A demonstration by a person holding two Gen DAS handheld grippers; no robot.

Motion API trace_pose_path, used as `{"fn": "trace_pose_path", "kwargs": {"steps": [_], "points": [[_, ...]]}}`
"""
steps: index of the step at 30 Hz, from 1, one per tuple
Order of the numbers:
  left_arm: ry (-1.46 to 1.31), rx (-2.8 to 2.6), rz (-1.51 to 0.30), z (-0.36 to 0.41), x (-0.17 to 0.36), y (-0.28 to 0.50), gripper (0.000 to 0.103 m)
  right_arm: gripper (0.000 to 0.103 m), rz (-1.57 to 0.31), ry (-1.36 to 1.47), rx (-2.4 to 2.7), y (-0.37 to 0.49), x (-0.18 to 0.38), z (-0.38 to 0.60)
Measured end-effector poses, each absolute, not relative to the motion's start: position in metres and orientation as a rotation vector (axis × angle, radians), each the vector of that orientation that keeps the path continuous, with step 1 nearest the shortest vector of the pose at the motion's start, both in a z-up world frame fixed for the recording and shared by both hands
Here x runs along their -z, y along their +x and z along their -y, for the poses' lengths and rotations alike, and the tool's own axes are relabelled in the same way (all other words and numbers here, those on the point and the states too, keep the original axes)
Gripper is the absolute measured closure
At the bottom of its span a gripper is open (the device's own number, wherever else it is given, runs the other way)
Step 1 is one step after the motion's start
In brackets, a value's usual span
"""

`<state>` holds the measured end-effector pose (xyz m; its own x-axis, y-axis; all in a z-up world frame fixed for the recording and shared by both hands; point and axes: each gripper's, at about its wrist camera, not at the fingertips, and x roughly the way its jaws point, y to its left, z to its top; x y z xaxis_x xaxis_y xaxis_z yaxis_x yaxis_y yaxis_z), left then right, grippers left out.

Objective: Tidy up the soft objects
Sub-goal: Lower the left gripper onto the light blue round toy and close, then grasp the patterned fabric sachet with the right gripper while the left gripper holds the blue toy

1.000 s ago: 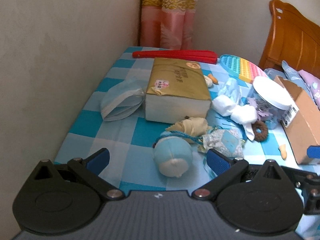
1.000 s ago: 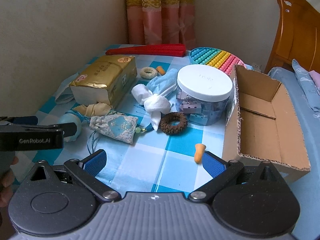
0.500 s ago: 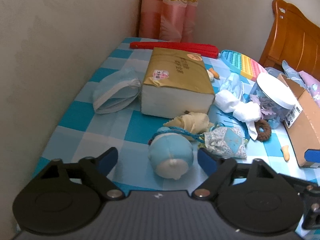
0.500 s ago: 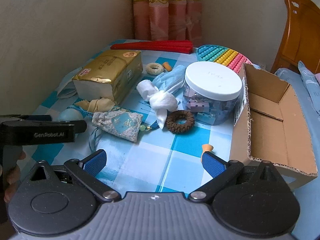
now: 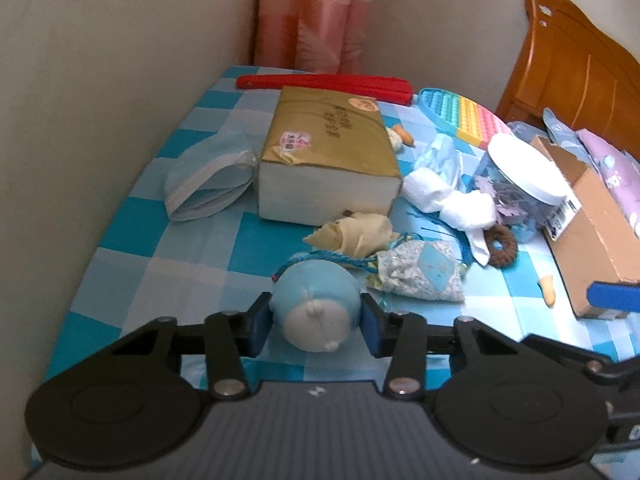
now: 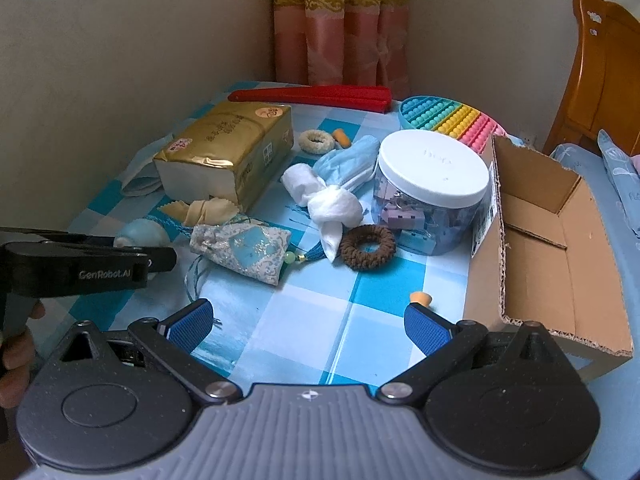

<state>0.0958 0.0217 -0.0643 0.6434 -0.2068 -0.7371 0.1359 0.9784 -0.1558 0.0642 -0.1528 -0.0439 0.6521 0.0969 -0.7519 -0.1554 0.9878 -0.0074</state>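
My left gripper [image 5: 314,326] is shut on a light blue plush ball [image 5: 316,304] with a white end, low over the checked tablecloth; it also shows in the right wrist view [image 6: 140,232]. A patterned sachet pouch [image 5: 420,272] lies right of the ball, a beige cloth [image 5: 356,234] behind it. A knotted white cloth [image 6: 326,200], a brown ring [image 6: 368,246] and a blue mask [image 5: 208,178] lie around. My right gripper [image 6: 308,320] is open and empty above the table's front, left of the open cardboard box [image 6: 548,240].
A gold tissue pack [image 5: 328,152] lies mid-table. A clear jar with a white lid [image 6: 432,188] stands by the box. A red folded fan [image 6: 312,94] and a rainbow pop mat [image 6: 452,116] lie at the back. Walls stand left and behind; a wooden bed is right.
My left gripper moved forward around the plush ball and its fingers closed onto it. My right gripper drifted slightly forward and stayed open.
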Motion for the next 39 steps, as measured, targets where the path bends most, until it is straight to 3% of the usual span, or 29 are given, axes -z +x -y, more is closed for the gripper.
{"fn": "trace_pose_path", "kwargs": {"steps": [23,39], "points": [[-0.041,0.317,-0.917,-0.037,0.062,0.062,0.059,0.000,-0.872,-0.115,-0.228,0.083,0.060,0.137],[-0.090,0.246,-0.913,-0.056,0.069,0.066,0.058,0.010,-0.891,-0.119,-0.317,0.127,0.090,0.108]]}}
